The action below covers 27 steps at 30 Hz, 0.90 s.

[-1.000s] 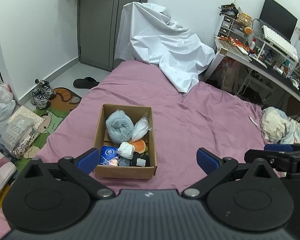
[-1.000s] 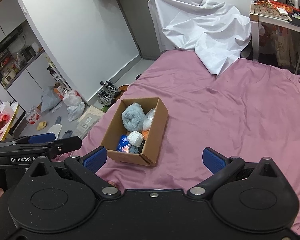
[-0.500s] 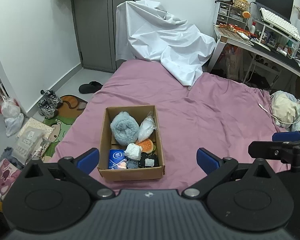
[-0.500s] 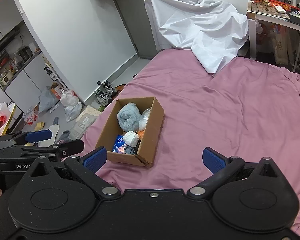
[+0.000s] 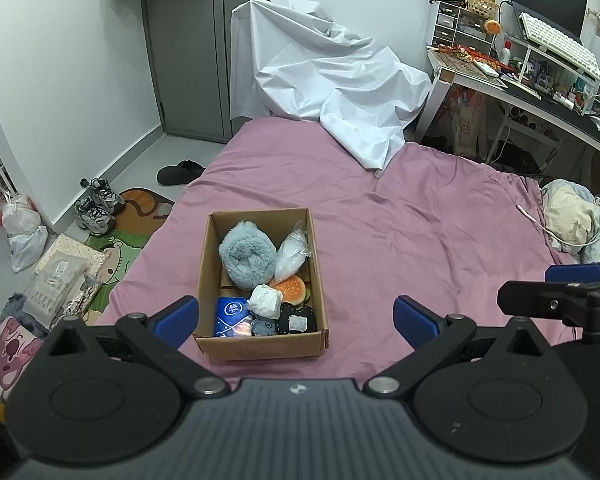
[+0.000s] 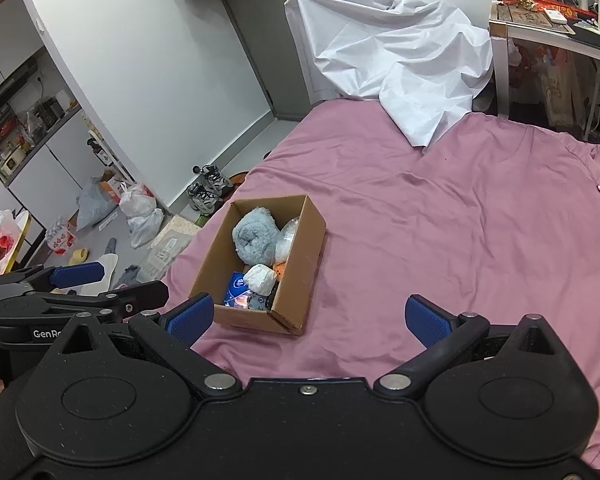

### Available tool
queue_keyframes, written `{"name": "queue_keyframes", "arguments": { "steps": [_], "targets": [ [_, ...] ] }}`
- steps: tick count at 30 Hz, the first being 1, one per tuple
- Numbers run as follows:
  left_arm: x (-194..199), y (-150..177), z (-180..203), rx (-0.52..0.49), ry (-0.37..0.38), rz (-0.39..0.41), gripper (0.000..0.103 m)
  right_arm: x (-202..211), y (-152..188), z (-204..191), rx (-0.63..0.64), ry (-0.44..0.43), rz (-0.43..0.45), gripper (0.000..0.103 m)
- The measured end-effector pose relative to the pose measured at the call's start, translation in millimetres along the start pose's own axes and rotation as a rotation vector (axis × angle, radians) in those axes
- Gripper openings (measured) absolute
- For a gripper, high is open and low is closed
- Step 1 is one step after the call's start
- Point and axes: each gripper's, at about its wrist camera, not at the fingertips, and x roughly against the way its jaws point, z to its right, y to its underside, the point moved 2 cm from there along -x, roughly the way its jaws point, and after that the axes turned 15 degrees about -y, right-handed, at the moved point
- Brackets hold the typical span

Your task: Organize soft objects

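Pink bedding (image 5: 420,232) covered the whole bed, with a crumpled white sheet (image 5: 332,92) heaped at its far end and a cluttered desk (image 5: 540,80) off to the right. Near the bed's left edge sat an open cardboard box (image 5: 260,344), and the soft things were all inside it — a fluffy grey-blue roll (image 5: 246,254) at the far end, a clear bag of white filling (image 5: 292,252) just beside it, then an orange burger toy (image 5: 290,289), a white wad (image 5: 265,301), a black pad (image 5: 298,317) and a blue tissue pack (image 5: 232,312) crowded toward the near wall.

Both tools hung back above the near edge of the bed. The left gripper (image 5: 296,314) had its blue pads spread wide with nothing between them; so did the right gripper (image 6: 308,316).

That fitted either a box just filled or one about to be emptied — I couldn't say which. Whichever piece was handled, I'd have come straight down, pinched mid-body and squeezed gently, since plush squashes and the bag could slip.
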Motion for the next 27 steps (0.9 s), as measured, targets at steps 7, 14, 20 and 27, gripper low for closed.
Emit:
{"name": "queue_keyframes", "arguments": {
  "steps": [7,14,20,27],
  "targets": [
    [-1.4,1.1,1.5,-0.004,0.001,-0.007,0.103,-2.1,-0.1,2.1,-0.018,-0.002,0.008,0.103],
    [-8.0,-1.6,4.7,-0.014,0.0,-0.022,0.103,-2.7,1.4,7.1,-0.032,-0.004,0.013,0.103],
    [-14.8,-4.8,13.7,-0.026,-0.003,-0.044,0.103,-3.9,2.1,20.7,-0.059,-0.013,0.012,0.103],
    [-23.1,-7.2,27.3,-0.042,-0.009,-0.068,0.103,-5.3,3.5,38.6,-0.087,-0.019,0.009,0.103]
  ]
}}
